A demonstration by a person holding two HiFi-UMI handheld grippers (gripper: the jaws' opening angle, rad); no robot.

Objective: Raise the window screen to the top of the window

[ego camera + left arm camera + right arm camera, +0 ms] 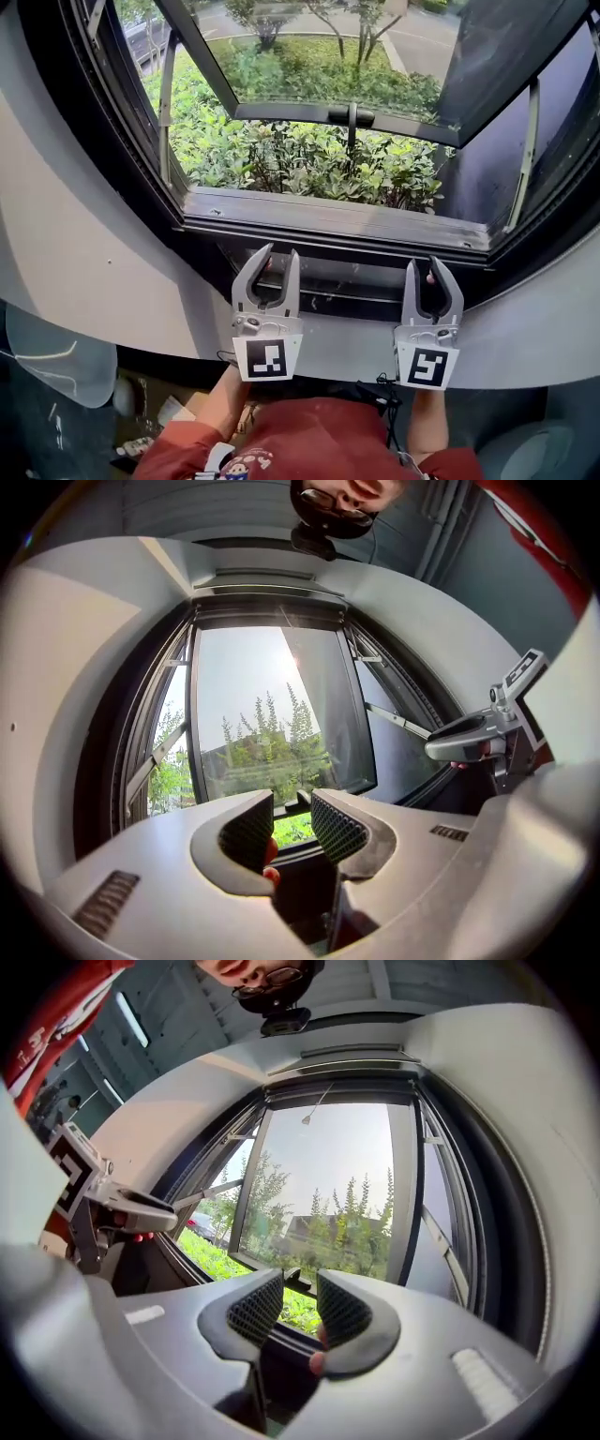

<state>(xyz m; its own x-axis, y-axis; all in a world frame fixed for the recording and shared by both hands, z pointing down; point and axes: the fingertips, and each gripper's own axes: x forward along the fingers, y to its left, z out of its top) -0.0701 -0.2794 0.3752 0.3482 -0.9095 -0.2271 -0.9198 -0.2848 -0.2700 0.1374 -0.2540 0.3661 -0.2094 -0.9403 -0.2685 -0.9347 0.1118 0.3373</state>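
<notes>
Window screen (347, 1065): taken to be the slim pale bar lying along the head of the window frame (436, 1204), a thin cord (317, 1102) hanging from it. Mesh cannot be made out.

Head view: the frame's lower rail is seen from above, with one glazed sash (375, 56) swung outward, one dark handle (352, 117) on its lower edge and two metal stays (167, 103) (527, 155). Green shrubs (300, 159) and a road are seen outside. A pale grey reveal (56, 244) surrounds the opening. Two grippers are held side by side just below the rail: left gripper (278, 253) and right gripper (425, 267), each with one marker cube (267, 356) (427, 366). The top of the window is not shown in this view.

Left gripper view: the left gripper (292, 808) is shown with its jaws parted, nothing between the ribbed pads (246, 834), daylight in the gap. The top bar (267, 591) is seen here, and the right gripper is seen side-on at the right edge.

Right gripper view: the right gripper (300, 1290) is shown likewise parted and gripping nothing. The cord is seen only here. The left gripper is seen at the left edge.
</notes>
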